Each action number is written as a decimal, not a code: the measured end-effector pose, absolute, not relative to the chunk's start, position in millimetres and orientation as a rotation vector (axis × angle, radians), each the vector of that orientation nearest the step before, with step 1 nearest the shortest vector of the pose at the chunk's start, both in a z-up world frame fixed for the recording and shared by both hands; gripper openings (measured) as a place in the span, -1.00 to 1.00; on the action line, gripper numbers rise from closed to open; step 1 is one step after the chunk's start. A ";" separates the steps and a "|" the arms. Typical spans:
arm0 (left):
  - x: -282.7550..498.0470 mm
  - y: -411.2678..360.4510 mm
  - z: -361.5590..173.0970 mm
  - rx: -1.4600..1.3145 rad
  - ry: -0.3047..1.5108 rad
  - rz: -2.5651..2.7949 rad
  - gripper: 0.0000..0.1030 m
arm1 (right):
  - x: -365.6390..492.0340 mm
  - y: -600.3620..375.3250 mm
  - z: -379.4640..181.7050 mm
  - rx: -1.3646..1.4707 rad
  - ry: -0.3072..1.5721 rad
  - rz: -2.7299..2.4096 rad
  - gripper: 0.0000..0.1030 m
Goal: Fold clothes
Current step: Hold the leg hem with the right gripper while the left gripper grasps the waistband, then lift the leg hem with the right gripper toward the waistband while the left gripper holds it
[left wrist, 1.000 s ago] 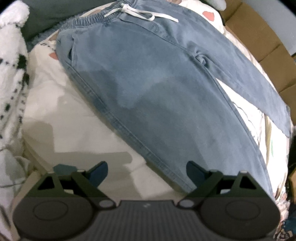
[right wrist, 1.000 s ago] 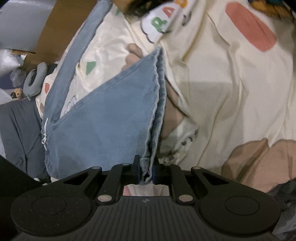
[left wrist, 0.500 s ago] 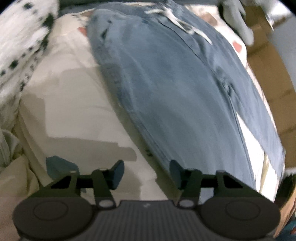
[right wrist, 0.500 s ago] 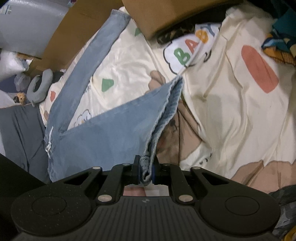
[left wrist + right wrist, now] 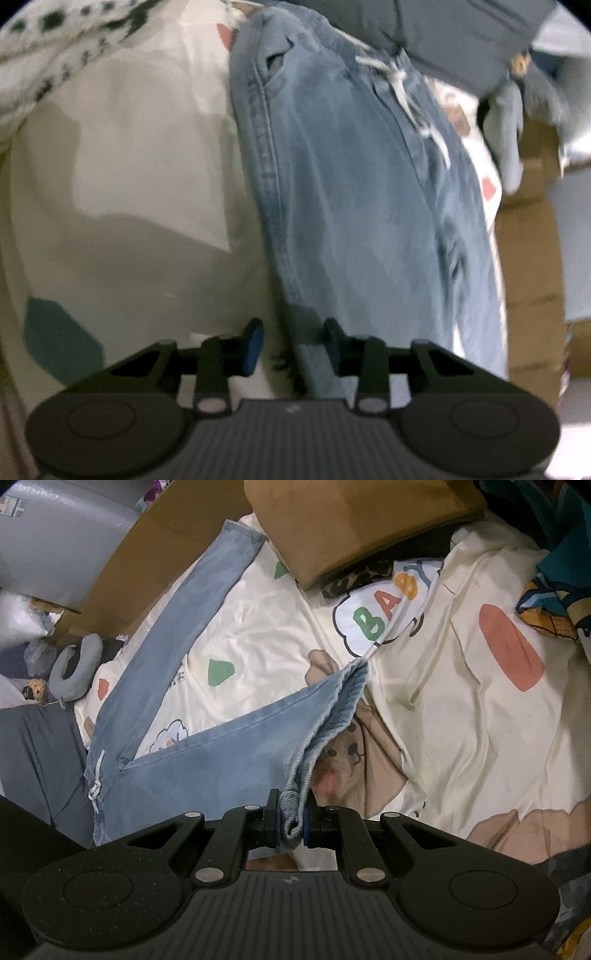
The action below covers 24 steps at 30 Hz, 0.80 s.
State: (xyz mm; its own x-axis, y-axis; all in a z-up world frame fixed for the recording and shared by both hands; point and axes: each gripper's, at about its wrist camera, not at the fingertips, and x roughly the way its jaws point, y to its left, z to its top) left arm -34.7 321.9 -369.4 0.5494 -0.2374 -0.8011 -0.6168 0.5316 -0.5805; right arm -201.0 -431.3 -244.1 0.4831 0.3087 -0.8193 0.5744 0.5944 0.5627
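Since a second ago the left gripper [image 5: 291, 345] has dropped low over the bed and rolled, so the pale blue denim trousers with the white drawstring [image 5: 354, 192], which lay slanted across its view, now run almost straight away from it, and the wide gap between its blue pads has shrunk by more than half. The jaws are closing right now, and the outer side seam of the trouser leg sits between them, not yet pinched as far as this blurred view shows. Over on the other side, the right gripper [image 5: 291, 825] has lifted, and its jaws are all but shut on the bunched hem of one leg [image 5: 295, 812], the cloth hanging up off the cream cartoon-print bedsheet [image 5: 461, 716] in a slack fold. The trousers lie spread on that sheet, waistband and drawstring far from both grippers, the second leg stretched out toward the brown cardboard boxes [image 5: 351, 524]. Here is what matters: the long axis of the near leg runs straight ahead of the left jaws, from seam edge up to the waist, and the left hand is the one nearest that edge. Once it bites, I'd judge both hands can carry this leg across onto the other.
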 end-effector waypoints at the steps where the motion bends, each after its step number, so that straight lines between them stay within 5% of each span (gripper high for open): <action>1: -33.5 324.3 -371.2 -1.043 0.986 0.289 -0.31 | -201.3 -430.5 -243.6 0.968 1.099 -0.204 -0.83; 7: -20.0 344.5 -381.1 -1.118 0.916 0.349 -0.73 | -199.1 -428.1 -238.2 0.961 1.095 -0.229 -0.83; 24: 34.2 383.5 -347.3 -1.075 0.929 0.304 -0.91 | -185.5 -432.1 -212.8 0.950 1.013 -0.253 -0.83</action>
State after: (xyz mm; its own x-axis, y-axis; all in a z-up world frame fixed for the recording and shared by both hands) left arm 34.2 383.5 -347.3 0.6003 -0.2101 -0.7716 -0.6252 0.4784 -0.6167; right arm -185.5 -432.1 -212.8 0.5393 0.2296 -0.8102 0.5832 0.5922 0.5561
